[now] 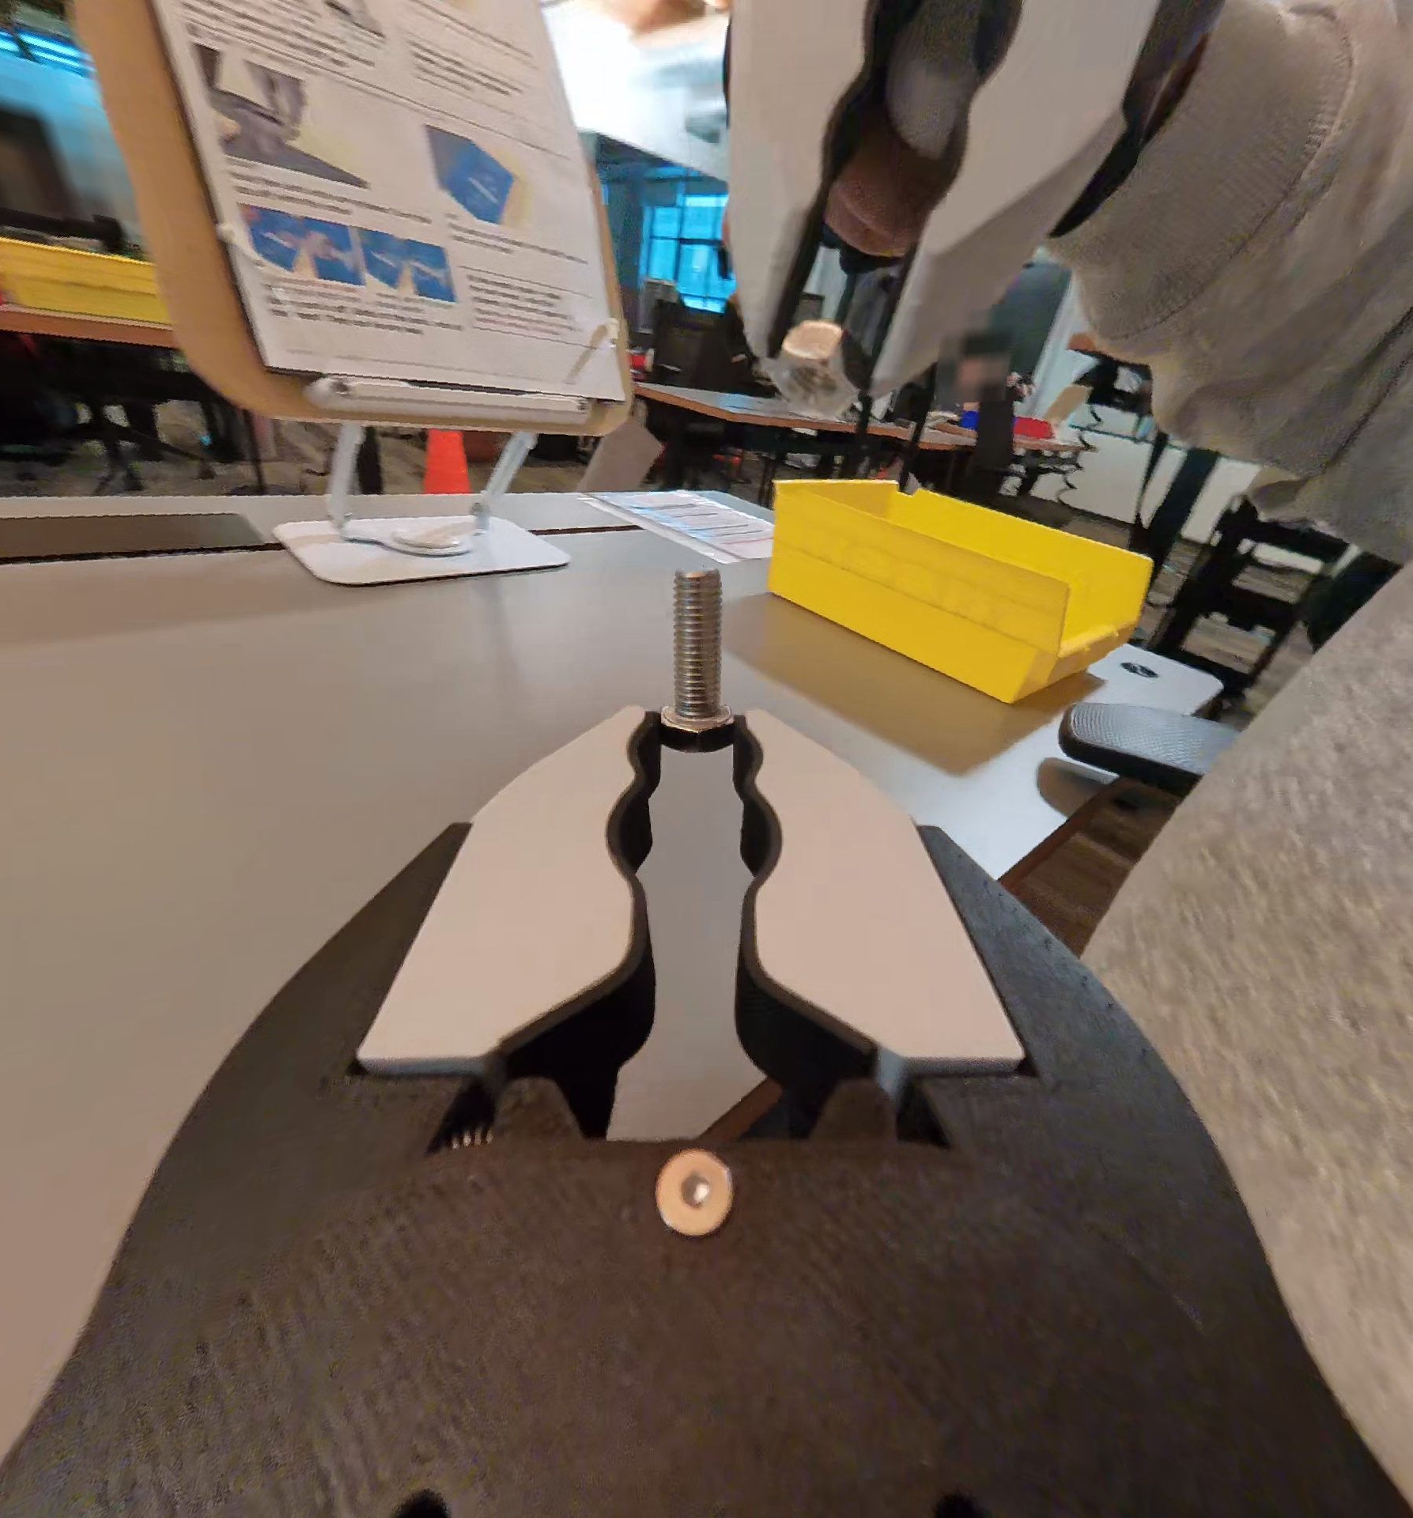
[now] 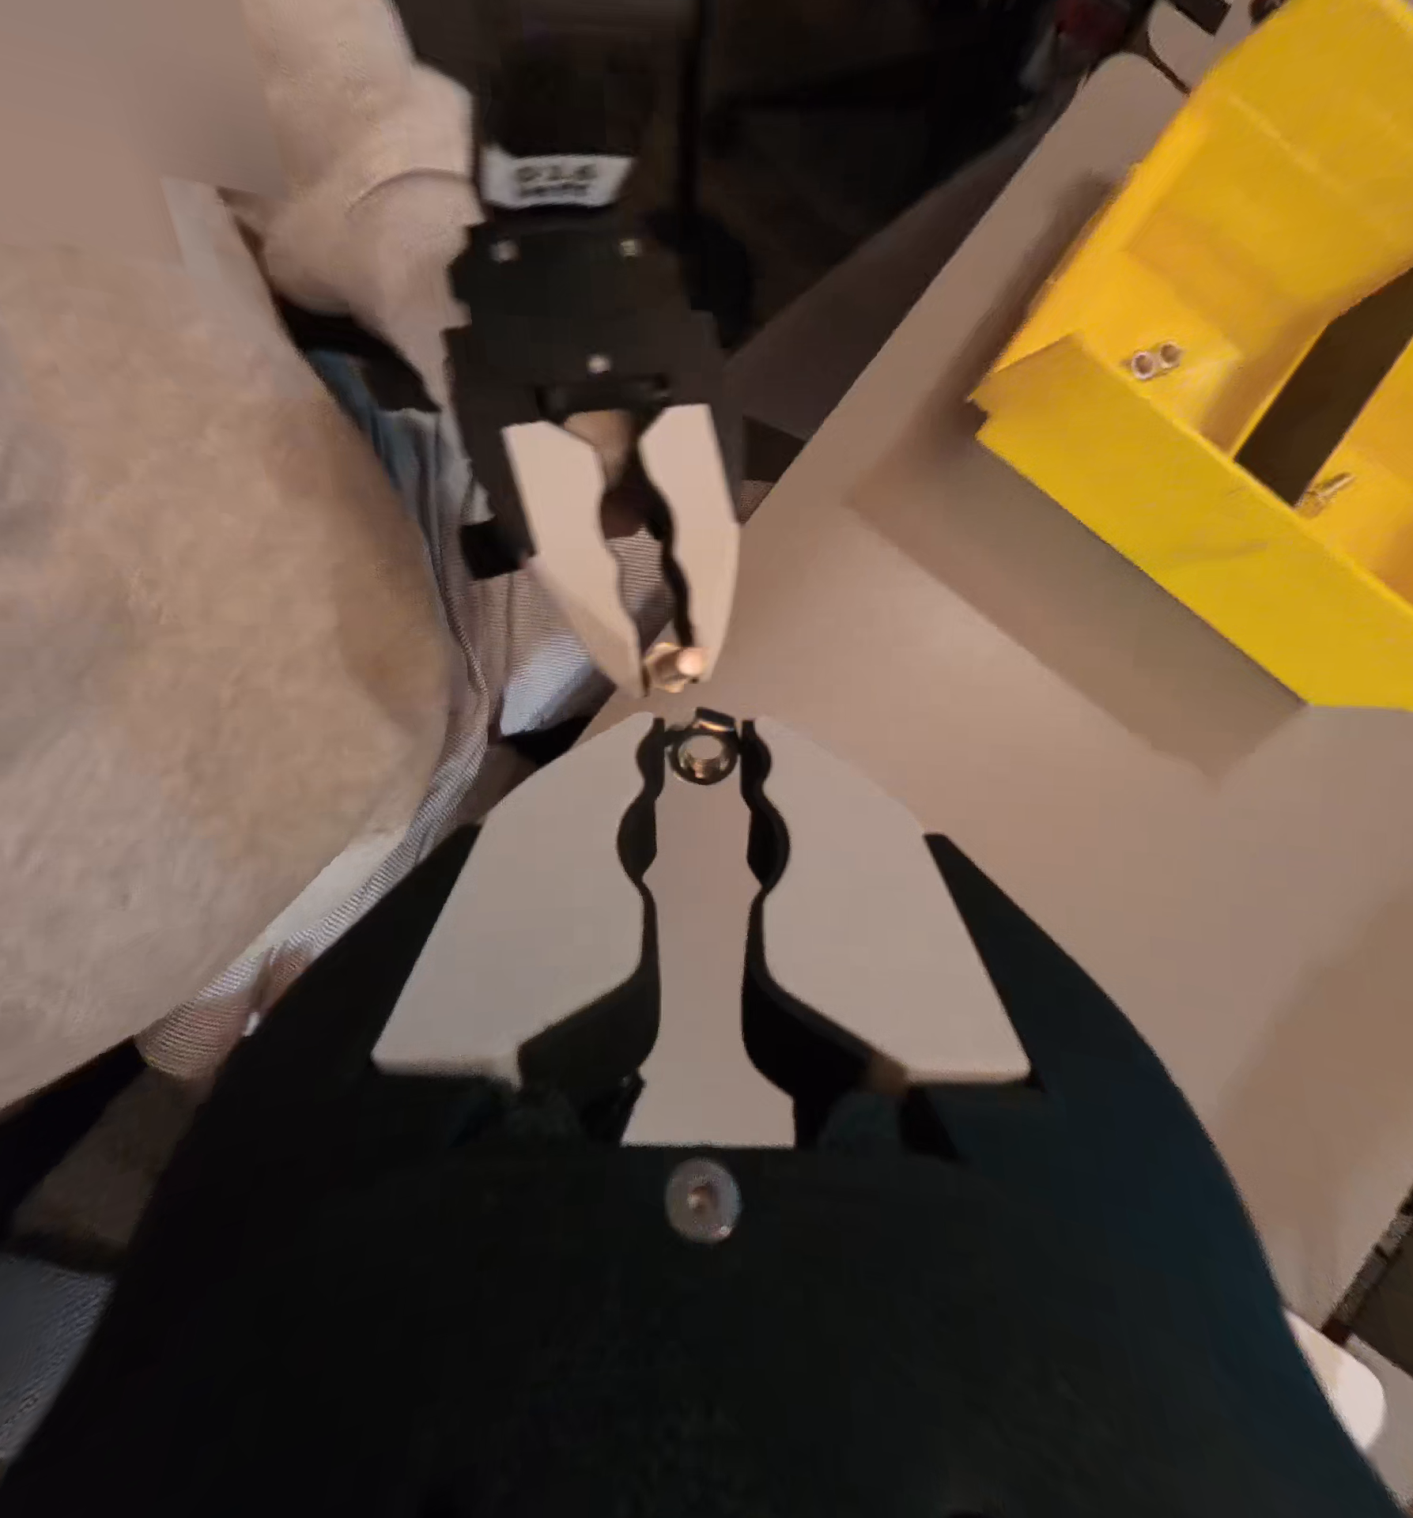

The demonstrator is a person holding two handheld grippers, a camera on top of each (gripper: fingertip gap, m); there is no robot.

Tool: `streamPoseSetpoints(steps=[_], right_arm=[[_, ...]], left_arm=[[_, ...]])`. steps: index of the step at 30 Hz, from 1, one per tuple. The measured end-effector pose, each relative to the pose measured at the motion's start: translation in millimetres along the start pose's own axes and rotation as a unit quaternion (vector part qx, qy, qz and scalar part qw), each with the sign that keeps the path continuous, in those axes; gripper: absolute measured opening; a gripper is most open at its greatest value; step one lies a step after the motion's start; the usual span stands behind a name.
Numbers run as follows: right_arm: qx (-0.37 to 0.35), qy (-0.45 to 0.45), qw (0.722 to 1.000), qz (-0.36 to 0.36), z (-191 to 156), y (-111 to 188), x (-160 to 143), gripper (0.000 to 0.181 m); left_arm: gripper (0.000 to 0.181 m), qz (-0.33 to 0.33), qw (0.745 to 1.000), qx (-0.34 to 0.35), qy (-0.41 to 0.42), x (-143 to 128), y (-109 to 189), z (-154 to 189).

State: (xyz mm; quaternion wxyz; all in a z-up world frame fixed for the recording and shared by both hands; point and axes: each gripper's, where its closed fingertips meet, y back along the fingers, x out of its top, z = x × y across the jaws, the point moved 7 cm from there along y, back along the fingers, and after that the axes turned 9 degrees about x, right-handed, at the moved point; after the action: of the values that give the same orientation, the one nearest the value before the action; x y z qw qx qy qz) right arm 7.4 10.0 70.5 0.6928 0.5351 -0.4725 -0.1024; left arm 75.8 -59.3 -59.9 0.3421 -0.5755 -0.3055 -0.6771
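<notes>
table (image 1: 193,739), pale grey, fills the middle of the left wrist view and carries everything else. grey sleeve (image 1: 1302,945) of a person crosses the right side of that frame. document stand (image 1: 407,526) with a printed sheet sits at upper left, its white base on the table. yellow bin (image 1: 933,591) rests on the table at centre right; in the right wrist view the same bin (image 2: 1179,460) sits at upper right, with small metal parts inside. left gripper (image 1: 695,727) sits low in the centre of its own view, its white fingers (image 1: 555,862) closed on the head of a bolt (image 1: 696,641), whose threaded shaft stands upright above the fingertips. right gripper (image 2: 703,739), low in the centre of its own view, has its fingers pinched on a small metal nut (image 2: 699,757), hole facing the camera. in the left wrist view this right gripper (image 1: 818,374) hangs at upper centre with the nut (image 1: 810,370) at its tips, above the bolt and clear of it. in the right wrist view the left gripper (image 2: 674,665) points down from upper centre, the bolt (image 2: 674,661) just above the nut, not touching.
</notes>
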Motion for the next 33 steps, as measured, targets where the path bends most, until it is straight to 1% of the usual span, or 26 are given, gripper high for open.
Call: streamPoseSetpoints(steps=[3,5,9,14,19,23,27,33], right_arm=[[-0.008,-0.007,1.000,-0.020,-30.4,5.2,-20.6,0.017],[-0.008,-0.016,0.999,-0.030,-40.8,6.4,-28.8,0.017],[-0.019,-0.049,0.997,-0.062,-44.4,7.5,-42.1,0.017],[-0.027,-0.084,0.990,-0.111,-41.5,8.4,-54.8,0.017],[-0.027,-0.102,0.985,-0.139,-35.6,12.2,-61.4,0.017],[-0.012,-0.112,0.986,-0.122,-29.1,13.8,-62.4,0.017],[0.001,-0.107,0.988,-0.112,-23.1,12.8,-62.3,0.017],[0.009,-0.095,0.985,-0.146,-17.6,5.1,-64.7,0.017]], left_arm=[[0.017,0.000,0.999,-0.033,-0.042,-1.5,-23.8,13.2],[0.017,0.010,0.996,-0.060,-0.069,0.4,-38.4,20.7],[0.017,0.013,0.991,-0.106,-0.082,1.8,-61.7,26.7],[0.017,0.021,0.985,-0.145,-0.091,3.9,-77.9,27.0],[0.017,0.029,0.982,-0.171,-0.072,6.0,-83.9,25.1],[0.017,0.033,0.982,-0.175,-0.055,6.5,-84.5,21.5],[0.017,0.022,0.985,-0.158,-0.065,4.9,-85.0,18.8],[0.017,0.008,0.987,-0.141,-0.074,0.8,-86.4,16.1]])
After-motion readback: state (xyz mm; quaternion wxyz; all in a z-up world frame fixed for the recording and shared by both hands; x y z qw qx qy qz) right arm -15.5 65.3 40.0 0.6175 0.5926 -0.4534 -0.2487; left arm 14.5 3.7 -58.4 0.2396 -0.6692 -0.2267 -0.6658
